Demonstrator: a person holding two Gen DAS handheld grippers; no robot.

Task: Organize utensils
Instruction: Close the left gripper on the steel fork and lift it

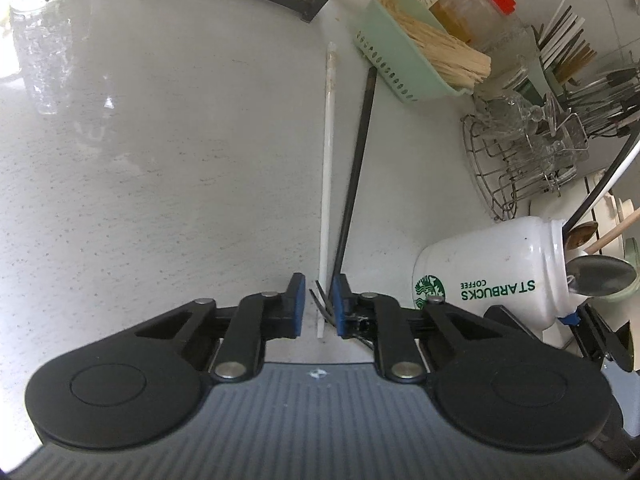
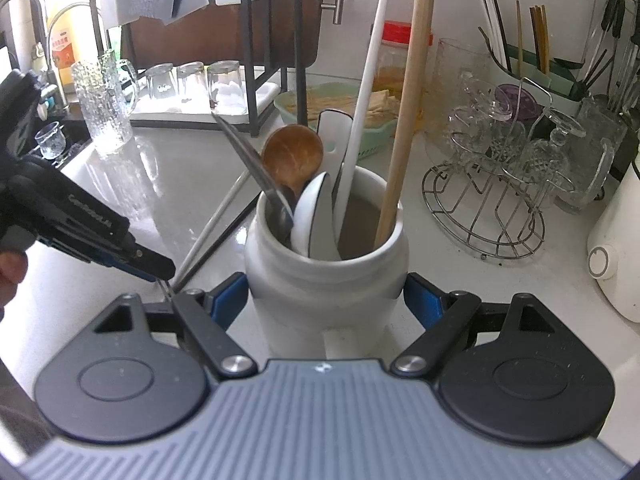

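Observation:
A white chopstick (image 1: 326,184) and a black fork (image 1: 356,184) lie side by side on the grey counter (image 1: 180,168). My left gripper (image 1: 319,306) is open, low over their near ends, with the chopstick's end and the fork's tines between the pads. My right gripper (image 2: 326,298) is shut on the white Starbucks jar (image 2: 326,280), which holds a wooden spoon (image 2: 294,156), a metal spoon, a white spoon and long handles. The jar also shows in the left wrist view (image 1: 492,276). The left gripper shows in the right wrist view (image 2: 160,268).
A green basket (image 1: 404,64) of wooden sticks sits beyond the utensils. A wire rack (image 2: 484,208) with glasses stands to the right. A utensil caddy (image 2: 536,76) is at the back right. A textured glass (image 2: 102,104) and upturned glasses (image 2: 192,84) stand at the back left.

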